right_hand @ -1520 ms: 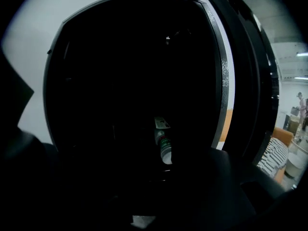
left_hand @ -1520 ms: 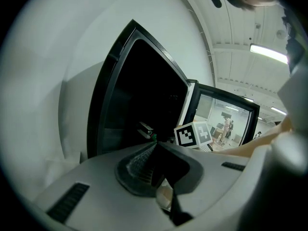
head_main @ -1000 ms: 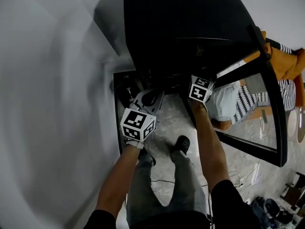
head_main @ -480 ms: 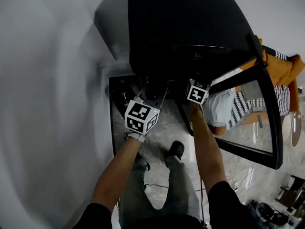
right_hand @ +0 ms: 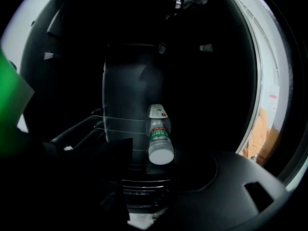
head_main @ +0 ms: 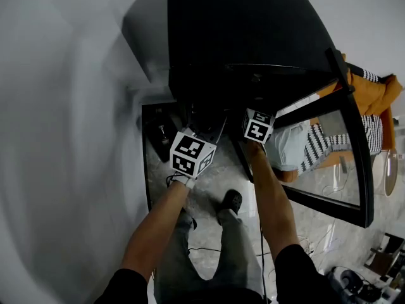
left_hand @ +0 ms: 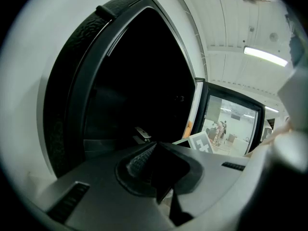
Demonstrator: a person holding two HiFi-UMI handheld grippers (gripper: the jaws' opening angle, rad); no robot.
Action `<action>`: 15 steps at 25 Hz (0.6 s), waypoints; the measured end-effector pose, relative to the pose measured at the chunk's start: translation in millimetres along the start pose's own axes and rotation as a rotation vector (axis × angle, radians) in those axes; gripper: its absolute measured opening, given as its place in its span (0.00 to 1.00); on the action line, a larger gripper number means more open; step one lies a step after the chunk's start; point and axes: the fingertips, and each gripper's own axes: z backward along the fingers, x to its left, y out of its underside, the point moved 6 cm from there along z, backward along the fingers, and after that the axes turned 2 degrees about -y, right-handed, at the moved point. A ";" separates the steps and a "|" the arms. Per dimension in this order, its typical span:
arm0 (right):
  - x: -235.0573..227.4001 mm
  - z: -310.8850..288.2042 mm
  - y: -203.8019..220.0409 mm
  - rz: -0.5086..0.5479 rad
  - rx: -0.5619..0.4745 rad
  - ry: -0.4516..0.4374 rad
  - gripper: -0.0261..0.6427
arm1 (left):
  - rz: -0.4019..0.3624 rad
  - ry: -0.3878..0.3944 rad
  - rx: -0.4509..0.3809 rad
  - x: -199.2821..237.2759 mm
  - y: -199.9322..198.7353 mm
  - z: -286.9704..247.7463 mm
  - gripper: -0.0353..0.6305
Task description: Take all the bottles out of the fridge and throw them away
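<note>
The black fridge (head_main: 240, 24) stands open, its glass door (head_main: 354, 138) swung out to the right. In the right gripper view a clear bottle (right_hand: 159, 139) with a green label lies on a glass shelf (right_hand: 120, 124), pale round end toward me. Behind it shows a white label with a red mark (right_hand: 158, 111); I cannot tell whether that is a second bottle. My right gripper (right_hand: 163, 177) is open just short of the bottle, its pads not touching it. My left gripper (left_hand: 161, 186) is shut on nothing and faces the dark fridge opening (left_hand: 139, 95). Both marker cubes (head_main: 192, 154) (head_main: 258, 125) sit at the fridge front.
The person's legs and a black shoe (head_main: 231, 201) stand on the marble floor in front of the fridge. A white wall (head_main: 57, 138) runs close on the left. Cables (head_main: 316, 239) lie on the floor at the right. The door glass reflects orange and striped cloth (head_main: 329, 138).
The left gripper has moved a little toward the fridge opening. The right gripper has stayed almost where it was, jaws equally wide.
</note>
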 end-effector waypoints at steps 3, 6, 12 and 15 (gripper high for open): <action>-2.8 1.1 -5.4 0.006 0.006 0.038 0.45 | 0.000 -0.006 0.000 3.1 -1.0 0.4 0.06; -4.6 -1.0 -11.0 0.035 0.002 0.060 0.45 | 0.002 -0.009 -0.002 5.3 -1.3 1.0 0.06; -12.3 -18.8 -4.9 -0.004 0.052 0.066 0.45 | 0.005 -0.015 0.006 9.3 3.8 -1.5 0.06; -10.5 -28.4 -2.7 0.003 0.078 0.052 0.45 | 0.006 -0.024 0.003 14.4 3.9 -2.1 0.06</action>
